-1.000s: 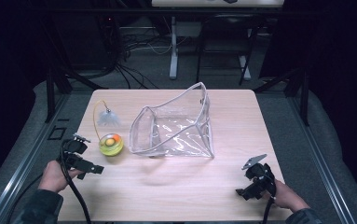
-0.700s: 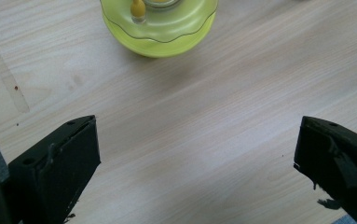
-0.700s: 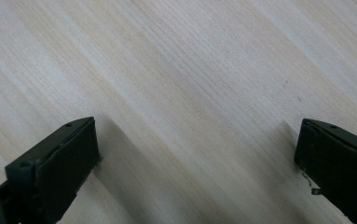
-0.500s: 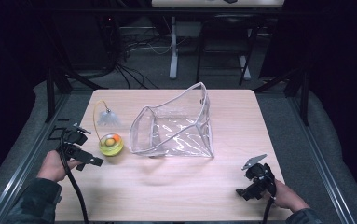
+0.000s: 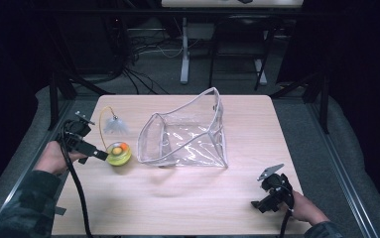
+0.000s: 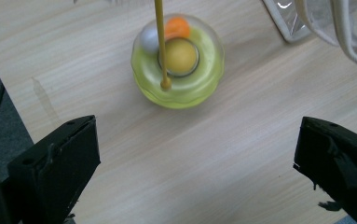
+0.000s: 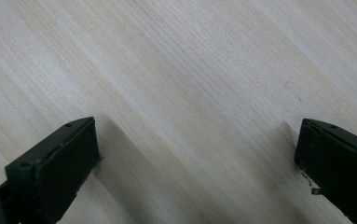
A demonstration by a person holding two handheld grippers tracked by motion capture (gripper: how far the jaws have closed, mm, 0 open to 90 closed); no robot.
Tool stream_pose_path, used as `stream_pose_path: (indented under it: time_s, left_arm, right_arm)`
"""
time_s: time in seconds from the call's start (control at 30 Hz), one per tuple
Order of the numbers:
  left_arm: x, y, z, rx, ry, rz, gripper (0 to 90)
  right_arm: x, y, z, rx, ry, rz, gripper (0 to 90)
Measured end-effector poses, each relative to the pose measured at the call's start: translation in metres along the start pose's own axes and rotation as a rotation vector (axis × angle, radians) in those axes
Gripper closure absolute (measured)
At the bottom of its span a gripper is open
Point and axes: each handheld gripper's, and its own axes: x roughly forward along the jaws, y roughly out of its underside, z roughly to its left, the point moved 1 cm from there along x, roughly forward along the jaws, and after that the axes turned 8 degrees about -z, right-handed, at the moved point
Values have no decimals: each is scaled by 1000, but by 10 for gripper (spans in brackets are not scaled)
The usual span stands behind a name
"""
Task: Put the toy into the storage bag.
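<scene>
The round yellow-green plastic toy with small coloured balls (image 6: pixel 177 60) sits on the worktop's (image 5: pixel 187 198) left side, just ahead of the wide-open left gripper (image 6: pixel 195 163). The right gripper (image 7: pixel 195 168), also wide, rests well apart at near right.

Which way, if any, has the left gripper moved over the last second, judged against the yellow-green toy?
Yes. In the high view the left gripper has drawn back from the toy's near side to its left, jaws open toward the yellow-green toy.
</scene>
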Motion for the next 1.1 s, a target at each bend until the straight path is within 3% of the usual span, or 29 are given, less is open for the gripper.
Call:
stream_pose_path:
  time_s: [0.07,0.1,0.17,0.2,0.37,0.53,0.57,0.73,0.8,0.93,1.1]
  left_arm:
    - [-1,-7,1,4,-6,-8,2]
    - [-2,-11,1,13,-16,-15,2]
    - [-3,-15,1,14,-23,-22,3]
    - [-4,-21,1,33,-28,-15,3]
    - [-6,-34,3,49,-36,9,9]
    - [-11,-49,5,75,-25,30,84]
    - [-12,-52,4,80,-23,34,117]
    - [-16,-67,8,87,-45,54,363]
    - [-16,-71,11,86,-47,64,414]
    - [-14,-77,15,91,-59,94,494]
    - [-10,-83,16,86,-50,98,546]
  right_arm:
    - [-1,0,0,-6,6,12,0]
    - [1,1,1,17,0,-19,0]
    - [1,1,1,17,2,-21,0]
    - [1,1,1,14,-2,-17,0]
    - [1,1,1,18,-1,-22,0]
    - [1,1,1,16,2,-20,0]
    - [0,0,0,-2,-1,0,0]
    - [0,0,0,0,1,-5,0]
    - [1,1,1,17,1,-25,0]
    - [0,1,0,2,0,-9,0]
    - [0,1,0,1,-1,-10,0]
